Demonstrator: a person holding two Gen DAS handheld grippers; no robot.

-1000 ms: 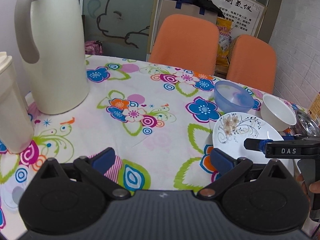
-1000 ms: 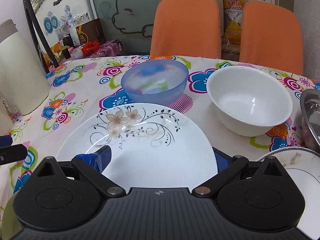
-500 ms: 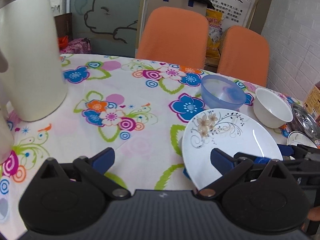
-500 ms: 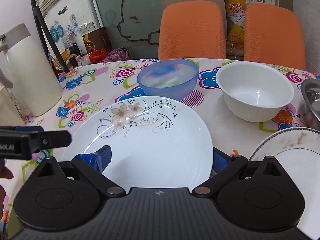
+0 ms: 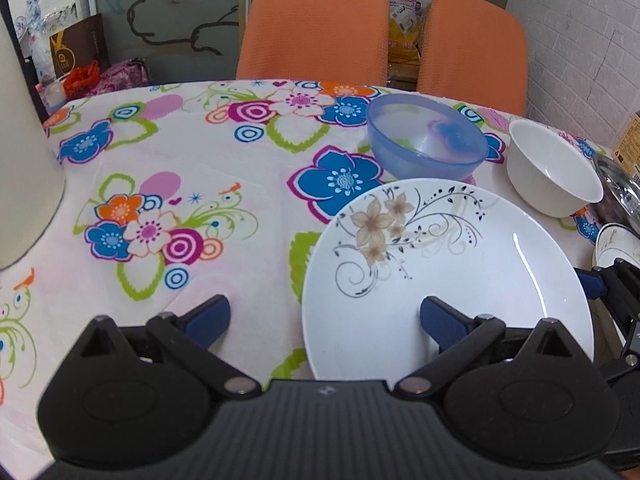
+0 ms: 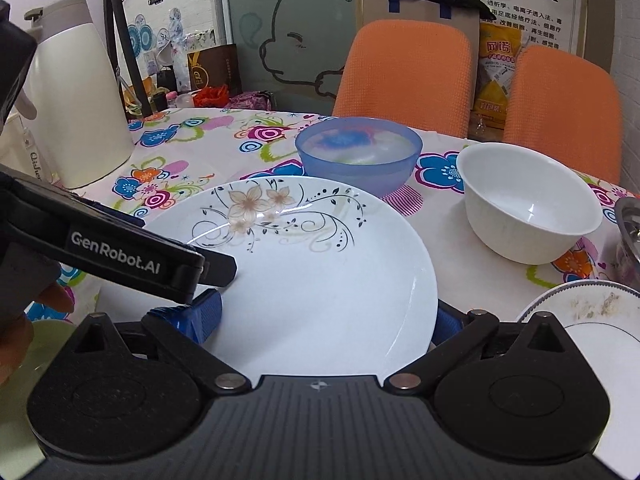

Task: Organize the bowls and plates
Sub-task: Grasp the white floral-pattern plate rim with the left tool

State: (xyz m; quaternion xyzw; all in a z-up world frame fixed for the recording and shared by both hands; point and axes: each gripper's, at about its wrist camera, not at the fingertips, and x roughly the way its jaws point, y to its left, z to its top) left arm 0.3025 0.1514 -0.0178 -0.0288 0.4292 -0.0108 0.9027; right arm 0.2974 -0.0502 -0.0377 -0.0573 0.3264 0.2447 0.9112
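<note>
The flowered plate (image 6: 304, 276) lies on the floral tablecloth (image 5: 168, 184), just before the blue bowl (image 6: 358, 156) and beside the white bowl (image 6: 528, 212). The right gripper (image 6: 320, 320) stands with jaws wide, straddling the plate's near edge without clamping it. The left gripper (image 5: 324, 320) is likewise wide open, its right finger (image 5: 440, 322) over the plate, holding nothing. A sound grasp likely requires closing squarely on the rim and lifting level, clear of the soiled plate (image 6: 592, 320) nearby.

open cloth (image 5: 224, 152) left of floral plate (image 5: 444, 280), blue bowl (image 5: 426, 146) and white bowl (image 5: 552, 168) crowding behind
</note>
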